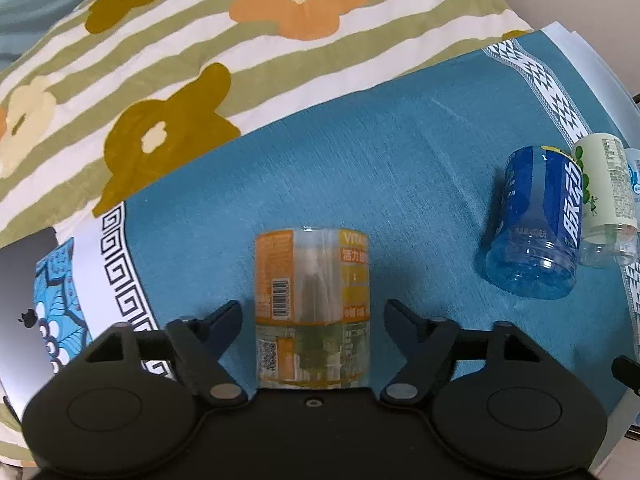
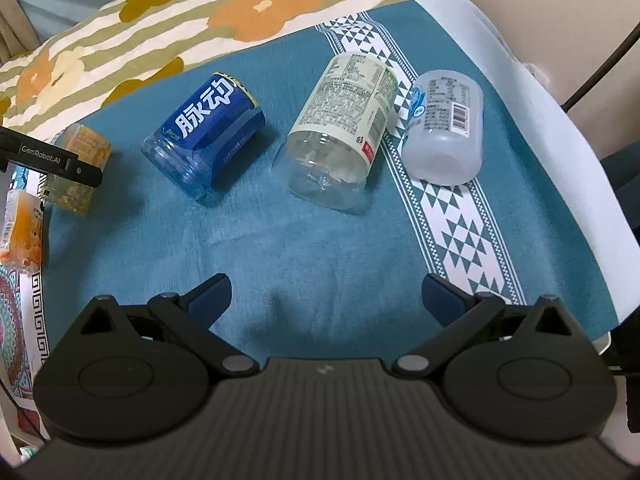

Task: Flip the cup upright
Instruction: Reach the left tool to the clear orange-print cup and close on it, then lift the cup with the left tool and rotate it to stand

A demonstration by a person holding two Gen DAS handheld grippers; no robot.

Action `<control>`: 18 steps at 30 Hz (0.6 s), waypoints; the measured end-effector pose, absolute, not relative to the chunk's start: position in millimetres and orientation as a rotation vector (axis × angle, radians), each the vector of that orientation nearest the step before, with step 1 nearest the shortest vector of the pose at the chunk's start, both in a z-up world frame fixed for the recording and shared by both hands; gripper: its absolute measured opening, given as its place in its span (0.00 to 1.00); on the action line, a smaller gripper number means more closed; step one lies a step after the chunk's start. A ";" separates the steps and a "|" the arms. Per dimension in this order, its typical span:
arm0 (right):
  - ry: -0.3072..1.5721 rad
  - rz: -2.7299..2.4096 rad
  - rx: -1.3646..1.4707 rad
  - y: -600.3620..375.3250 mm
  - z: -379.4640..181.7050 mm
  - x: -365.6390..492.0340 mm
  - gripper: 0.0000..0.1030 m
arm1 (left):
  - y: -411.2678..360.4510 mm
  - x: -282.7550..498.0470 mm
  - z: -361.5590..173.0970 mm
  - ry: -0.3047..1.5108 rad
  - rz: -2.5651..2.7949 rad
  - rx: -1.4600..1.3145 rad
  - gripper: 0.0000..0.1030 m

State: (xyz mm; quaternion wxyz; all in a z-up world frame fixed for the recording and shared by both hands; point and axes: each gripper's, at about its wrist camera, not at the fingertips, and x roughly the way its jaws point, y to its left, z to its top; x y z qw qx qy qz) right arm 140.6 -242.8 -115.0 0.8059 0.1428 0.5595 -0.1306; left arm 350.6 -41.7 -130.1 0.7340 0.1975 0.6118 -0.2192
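An orange-labelled clear cup (image 1: 312,304) stands between the fingers of my left gripper (image 1: 313,314), which is open with a small gap on each side. It shows at the far left of the right wrist view (image 2: 76,168), partly behind the left gripper's finger (image 2: 52,158). A blue-labelled cup (image 2: 204,136) lies on its side, also in the left wrist view (image 1: 534,224). A cream-labelled clear cup (image 2: 340,128) and a frosted white cup (image 2: 444,124) lie on their sides too. My right gripper (image 2: 326,296) is open and empty above the teal cloth (image 2: 280,248).
A striped flowered quilt (image 1: 180,52) lies behind the cups. A silver laptop (image 1: 24,312) sits at the left edge. Another orange cup (image 2: 22,232) is at the left edge of the right wrist view. The cloth's white patterned border (image 2: 460,224) runs on the right.
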 end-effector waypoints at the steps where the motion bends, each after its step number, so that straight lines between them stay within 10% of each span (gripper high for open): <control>1: 1.201 -0.280 0.307 -241.8 -115.8 141.5 1.00 | -42.4 350.8 -131.4 1.352 -0.483 0.434 0.68; 18: 1.178 -0.265 0.318 -244.0 -110.3 136.2 1.00 | -40.9 334.3 -118.0 1.349 -0.468 0.376 0.61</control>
